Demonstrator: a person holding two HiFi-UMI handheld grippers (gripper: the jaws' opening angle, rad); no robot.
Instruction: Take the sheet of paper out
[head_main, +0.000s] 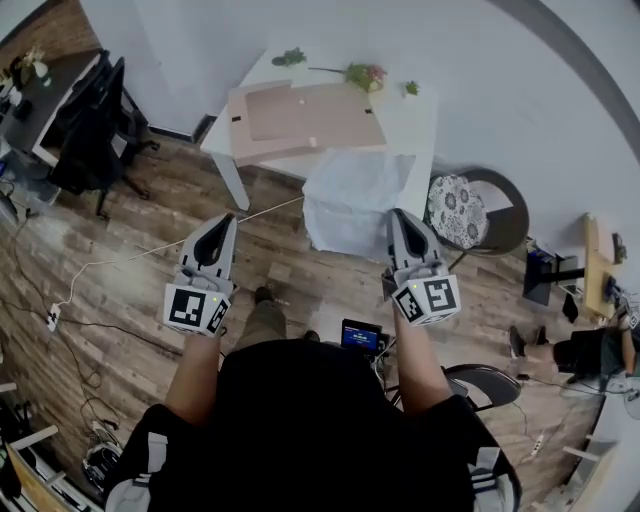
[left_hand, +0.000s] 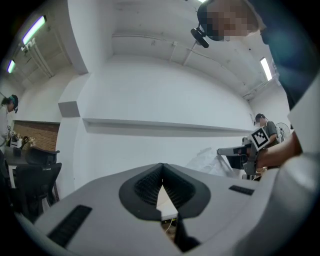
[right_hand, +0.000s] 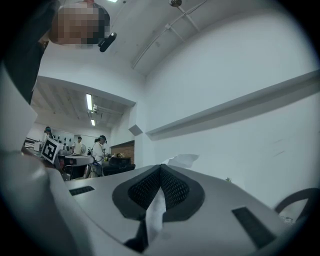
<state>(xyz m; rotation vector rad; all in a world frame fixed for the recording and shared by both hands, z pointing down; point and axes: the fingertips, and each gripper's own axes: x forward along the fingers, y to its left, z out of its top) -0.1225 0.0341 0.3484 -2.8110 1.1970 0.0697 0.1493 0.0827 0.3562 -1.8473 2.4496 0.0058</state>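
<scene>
In the head view a large white crinkled sheet of paper (head_main: 350, 195) hangs in the air in front of the white table (head_main: 412, 122). My right gripper (head_main: 396, 214) is shut on its right edge. In the right gripper view a strip of the paper (right_hand: 155, 212) sits between the closed pads, and a corner sticks out past the tip (right_hand: 161, 167). An open pink cardboard box (head_main: 305, 118) lies on the table. My left gripper (head_main: 228, 218) is held level to the left of the sheet, apart from it. Its jaws meet at the tip (left_hand: 162, 167) with nothing in them.
Green sprigs and flowers (head_main: 365, 74) lie at the table's far edge. A chair with a floral cushion (head_main: 457, 210) stands to the right of the table, and black office chairs (head_main: 95, 140) to the left. A white cable (head_main: 150, 255) runs across the wooden floor. People stand further off.
</scene>
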